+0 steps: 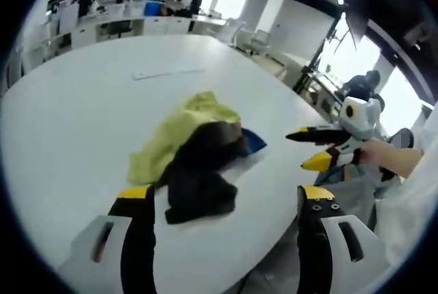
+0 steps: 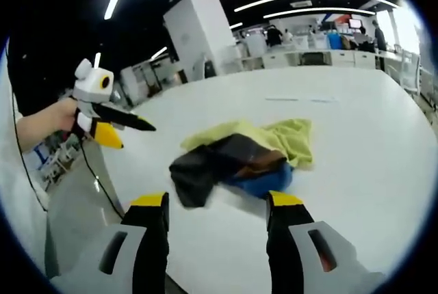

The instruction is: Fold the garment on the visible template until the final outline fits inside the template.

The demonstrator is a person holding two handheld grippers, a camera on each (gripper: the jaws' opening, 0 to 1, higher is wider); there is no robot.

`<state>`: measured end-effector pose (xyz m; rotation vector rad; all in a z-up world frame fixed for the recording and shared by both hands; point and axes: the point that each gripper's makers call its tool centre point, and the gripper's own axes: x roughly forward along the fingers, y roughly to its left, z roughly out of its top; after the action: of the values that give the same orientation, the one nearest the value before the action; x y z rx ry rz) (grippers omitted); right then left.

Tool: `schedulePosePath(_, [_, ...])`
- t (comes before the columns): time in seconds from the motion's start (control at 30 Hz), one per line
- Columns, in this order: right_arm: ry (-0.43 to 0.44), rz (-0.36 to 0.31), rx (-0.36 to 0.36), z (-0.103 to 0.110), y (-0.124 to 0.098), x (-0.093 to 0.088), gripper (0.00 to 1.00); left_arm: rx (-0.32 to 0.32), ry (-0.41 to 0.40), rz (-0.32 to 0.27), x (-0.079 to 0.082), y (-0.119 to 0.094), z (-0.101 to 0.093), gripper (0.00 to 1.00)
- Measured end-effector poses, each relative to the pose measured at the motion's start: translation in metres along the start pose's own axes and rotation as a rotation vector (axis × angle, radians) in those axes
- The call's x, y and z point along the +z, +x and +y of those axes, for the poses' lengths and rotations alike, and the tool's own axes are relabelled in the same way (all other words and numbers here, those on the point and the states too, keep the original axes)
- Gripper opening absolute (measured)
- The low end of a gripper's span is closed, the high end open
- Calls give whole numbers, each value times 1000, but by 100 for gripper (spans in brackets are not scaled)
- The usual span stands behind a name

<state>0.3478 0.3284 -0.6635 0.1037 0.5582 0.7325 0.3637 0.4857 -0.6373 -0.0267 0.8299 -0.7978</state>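
I am holding both tools spread wide and gripping nothing, the left tool (image 1: pixel 222 202) and right tool (image 2: pixel 215 205) low in their frames, sizing up the crumpled clothes (image 1: pixel 195 154) heaped mid-frame on the white table (image 1: pixel 75 109) before grabbing.

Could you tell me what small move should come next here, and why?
Probably lower the open left tool onto the dark garment. The clothes lie crumpled on the white table, the dark piece over the yellow one, and both tools hover, holding nothing.
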Motion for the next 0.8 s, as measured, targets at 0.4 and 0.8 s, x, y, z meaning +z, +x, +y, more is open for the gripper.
schedulePosePath(0.4, [19, -11, -11, -5, 8, 2, 49, -3, 6, 11, -1, 6, 1, 81])
schedulePosePath(0.8, [39, -2, -22, -8, 16, 2, 43, -6, 15, 19, -3, 10, -3, 80])
